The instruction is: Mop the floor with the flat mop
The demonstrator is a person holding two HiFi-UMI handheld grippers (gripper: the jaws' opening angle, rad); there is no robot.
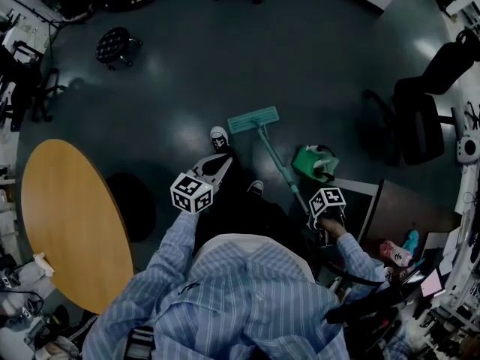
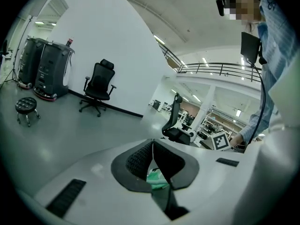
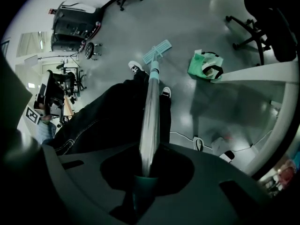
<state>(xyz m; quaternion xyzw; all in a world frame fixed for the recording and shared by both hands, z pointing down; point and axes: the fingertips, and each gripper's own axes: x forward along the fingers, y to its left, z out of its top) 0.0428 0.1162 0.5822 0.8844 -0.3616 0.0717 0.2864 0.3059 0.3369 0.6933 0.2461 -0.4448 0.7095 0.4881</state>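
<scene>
While mopping single-handed, note right gripper (image 3: pixel 143 178) jaws clamped on the handle top of the flat mop (image 1: pixel 253 118), slanted so its head lies flat on the floor (image 1: pixel 187 73) ahead of the shoes (image 1: pixel 219 137); note left gripper (image 2: pixel 153 146) jaws together, empty, held aside

Dark glossy floor (image 1: pixel 187 73), on it the flat mop (image 1: pixel 253 119), a green bag (image 1: pixel 315 162), a black stool (image 1: pixel 114 45), an office chair (image 1: pixel 420 118).
</scene>
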